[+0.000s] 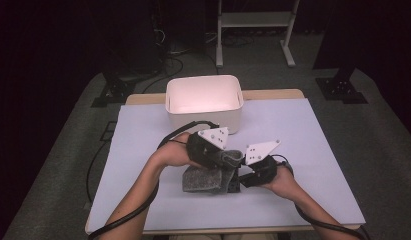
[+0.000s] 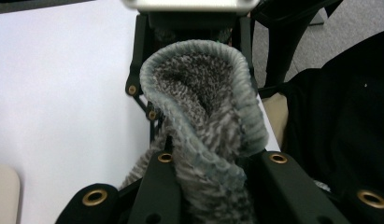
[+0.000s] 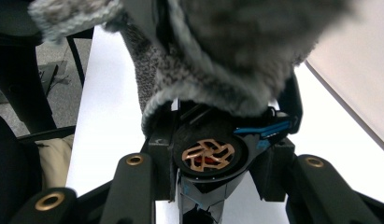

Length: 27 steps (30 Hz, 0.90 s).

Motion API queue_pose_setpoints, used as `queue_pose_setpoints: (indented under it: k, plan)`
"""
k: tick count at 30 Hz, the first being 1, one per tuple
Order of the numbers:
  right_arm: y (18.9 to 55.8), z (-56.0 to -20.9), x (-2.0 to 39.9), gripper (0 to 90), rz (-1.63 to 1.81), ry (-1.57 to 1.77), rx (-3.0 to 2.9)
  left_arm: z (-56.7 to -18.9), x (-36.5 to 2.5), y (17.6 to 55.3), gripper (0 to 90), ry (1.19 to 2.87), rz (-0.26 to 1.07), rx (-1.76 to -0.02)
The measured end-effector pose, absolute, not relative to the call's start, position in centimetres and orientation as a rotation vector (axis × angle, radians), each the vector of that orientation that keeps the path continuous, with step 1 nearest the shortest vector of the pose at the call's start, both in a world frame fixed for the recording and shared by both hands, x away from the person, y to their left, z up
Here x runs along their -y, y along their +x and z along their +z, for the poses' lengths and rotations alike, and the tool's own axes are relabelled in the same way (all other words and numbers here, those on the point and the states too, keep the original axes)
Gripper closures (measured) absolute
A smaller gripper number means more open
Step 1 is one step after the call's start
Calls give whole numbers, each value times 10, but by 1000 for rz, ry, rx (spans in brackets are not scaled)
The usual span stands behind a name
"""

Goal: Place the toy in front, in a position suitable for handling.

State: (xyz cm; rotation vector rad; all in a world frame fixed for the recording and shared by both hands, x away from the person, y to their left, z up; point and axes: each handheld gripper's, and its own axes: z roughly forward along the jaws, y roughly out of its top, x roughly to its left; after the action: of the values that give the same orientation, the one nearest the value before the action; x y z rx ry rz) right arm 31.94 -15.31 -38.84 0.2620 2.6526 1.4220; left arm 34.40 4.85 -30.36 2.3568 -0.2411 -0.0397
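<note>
Behind, white bin (image 1: 203, 102) holds nothing

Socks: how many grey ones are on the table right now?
1 visible: a grey sock at the table's middle, cuff pinched in the left gripper; a second may hide folded beneath.

A white tub (image 1: 203, 102) sits on the surface (image 1: 303, 150), on the far side of the gripper pair, close to them. It is open on top and looks empty inside. The surface has a pale sheet over it, and a strip of wood (image 1: 273, 94) shows at its far edge. Past the tub, far from the gripper pair, a white metal stand (image 1: 255, 30) is on the grey floor (image 1: 383, 140). Black cables (image 1: 168, 60) lie there too
</note>
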Motion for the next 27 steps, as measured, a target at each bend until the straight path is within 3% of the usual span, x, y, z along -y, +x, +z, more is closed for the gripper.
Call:
queue_pose_setpoints:
  k: [16,27]
  plan:
    - [317,-384,166,566,1372,273,-2677,-321,-76,347,767,2295,-56,157]
    - [317,-377,172,557,1263,278,-2733,-330,-71,347,764,2257,-90,165]
